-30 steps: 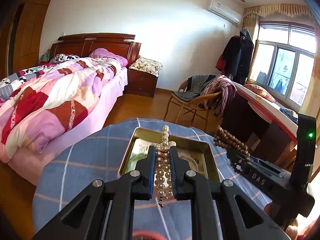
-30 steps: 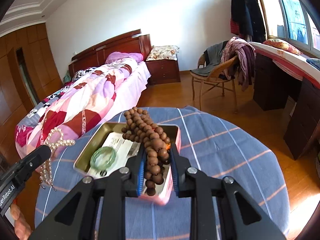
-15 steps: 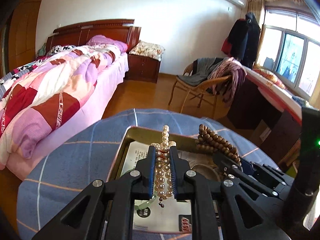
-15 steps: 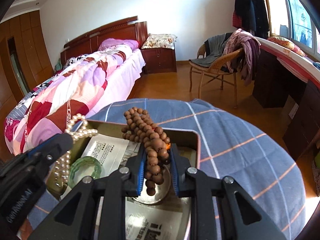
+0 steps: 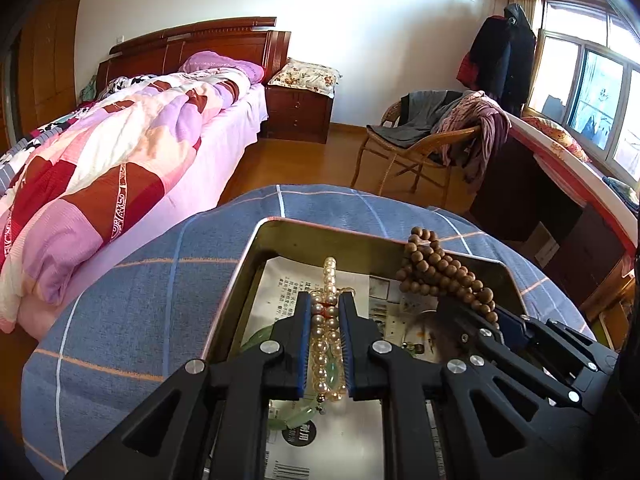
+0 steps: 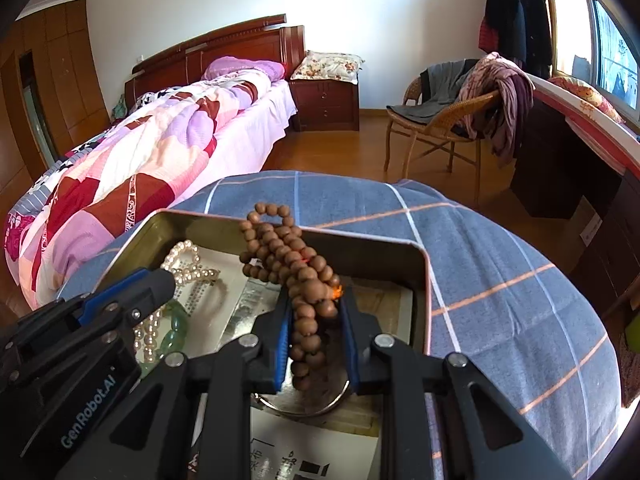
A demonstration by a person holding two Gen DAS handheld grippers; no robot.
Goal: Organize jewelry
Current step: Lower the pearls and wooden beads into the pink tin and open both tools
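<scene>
My left gripper (image 5: 325, 300) is shut on a pearl necklace (image 5: 328, 320) and holds it low inside the open metal tin (image 5: 256, 240). My right gripper (image 6: 314, 300) is shut on a brown wooden bead string (image 6: 296, 264) over the right half of the same tin (image 6: 420, 272). A green jade bangle (image 5: 292, 416) lies on printed paper in the tin, under the left gripper. The pearls (image 6: 188, 264) and bangle (image 6: 176, 324) also show in the right wrist view; the wooden beads (image 5: 436, 268) show in the left one.
The tin sits on a round table with a blue checked cloth (image 5: 132, 300). A round silver piece (image 6: 304, 404) lies in the tin under the right gripper. A bed (image 5: 120, 140), a wicker chair with clothes (image 5: 432, 136) and a desk (image 5: 560, 168) stand beyond.
Both grippers have moved forward and down over the tin, still holding their strings. The pearls and wooden beads now hang inside the tin's walls.
</scene>
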